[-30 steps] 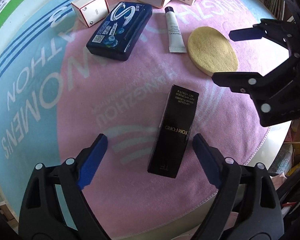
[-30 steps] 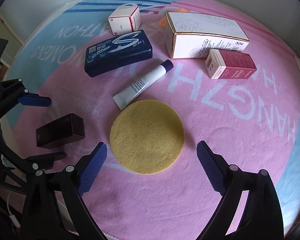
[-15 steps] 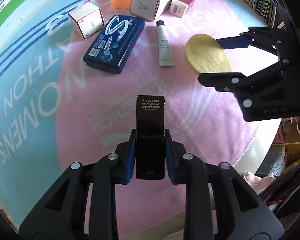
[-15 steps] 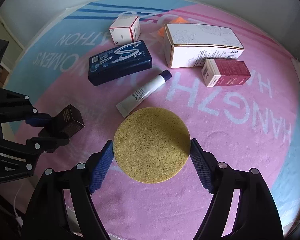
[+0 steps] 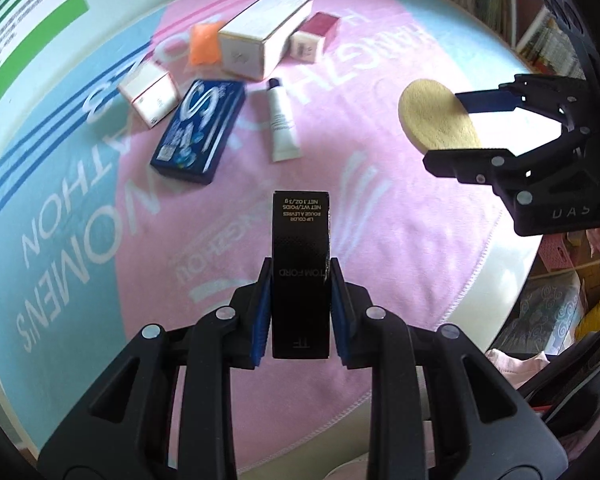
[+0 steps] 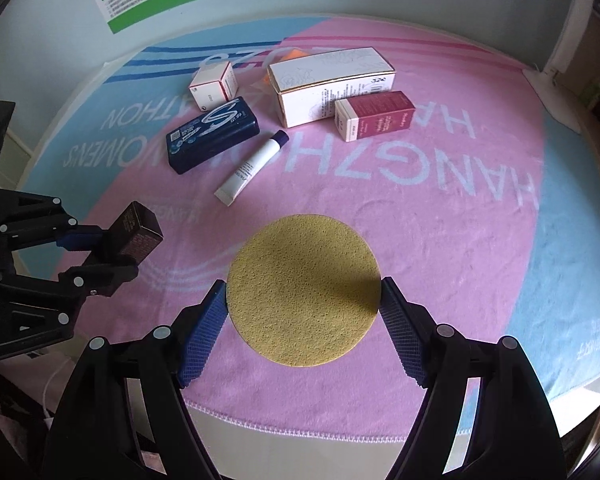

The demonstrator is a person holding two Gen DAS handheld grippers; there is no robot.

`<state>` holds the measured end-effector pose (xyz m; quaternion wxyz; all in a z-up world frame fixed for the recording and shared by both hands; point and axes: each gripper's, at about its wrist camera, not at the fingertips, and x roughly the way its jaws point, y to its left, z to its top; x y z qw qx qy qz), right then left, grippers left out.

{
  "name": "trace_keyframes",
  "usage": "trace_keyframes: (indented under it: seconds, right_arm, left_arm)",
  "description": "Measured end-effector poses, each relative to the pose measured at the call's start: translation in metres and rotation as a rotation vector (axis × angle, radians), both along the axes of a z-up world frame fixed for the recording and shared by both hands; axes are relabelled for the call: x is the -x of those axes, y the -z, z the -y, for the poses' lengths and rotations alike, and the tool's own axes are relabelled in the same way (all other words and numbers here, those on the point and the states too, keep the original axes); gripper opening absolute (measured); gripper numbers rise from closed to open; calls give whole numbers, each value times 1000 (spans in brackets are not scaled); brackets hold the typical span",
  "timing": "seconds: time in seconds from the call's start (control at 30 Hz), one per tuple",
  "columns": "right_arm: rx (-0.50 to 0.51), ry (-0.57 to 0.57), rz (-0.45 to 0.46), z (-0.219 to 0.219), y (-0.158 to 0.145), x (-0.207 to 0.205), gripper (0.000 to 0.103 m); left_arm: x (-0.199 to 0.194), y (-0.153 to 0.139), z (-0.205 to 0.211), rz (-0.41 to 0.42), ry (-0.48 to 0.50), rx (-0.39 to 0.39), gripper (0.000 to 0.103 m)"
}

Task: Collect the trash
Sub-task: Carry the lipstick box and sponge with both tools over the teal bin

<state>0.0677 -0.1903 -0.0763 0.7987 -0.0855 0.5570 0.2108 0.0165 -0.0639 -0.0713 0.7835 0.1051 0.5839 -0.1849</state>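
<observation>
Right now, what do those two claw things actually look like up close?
Both are black plastic. The left gripper and right gripper each have two angular, cut-out fingers lined with ribbed blue pads and dotted with silver rivets. The right one's body carries pale lettering.

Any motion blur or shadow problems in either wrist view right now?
Left wrist: far boxes and the blue case are smeared, while the black box in the left gripper stays sharp. Right wrist: crisp; soft shadow across the yellow sponge held by the right gripper.
</observation>
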Motion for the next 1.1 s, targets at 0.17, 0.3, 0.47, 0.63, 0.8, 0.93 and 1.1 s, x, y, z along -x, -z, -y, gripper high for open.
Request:
trace_keyframes:
  seconds: [0.17, 0.3, 0.47, 0.63, 0.8, 0.93, 1.1]
  right_arm:
    - [-4, 70, 6, 23, -6, 21, 76]
    - [-4, 137, 7, 45, -10, 40, 76]
    - [-7, 231, 5, 66, -12, 64, 76]
    - [-9, 323, 8, 84, -15, 89, 76]
    - [-11, 429, 13, 105, -20, 117, 76]
    - [-13, 543, 11, 128, -21, 149, 76]
    - [-16, 686, 0, 159, -15, 192, 76]
  left_arm:
    - [13, -8, 15, 7, 75, 8, 24]
    - [24, -13, 28, 13, 140, 9, 24]
    - [29, -14, 44, 16, 207, 12, 24]
    - [36, -17, 65, 31, 296, 11, 24]
    - [49, -18, 93, 24, 404, 23, 24]
    - [63, -16, 119, 16, 507, 22, 24]
    - [85, -14, 155, 7, 649, 18, 24]
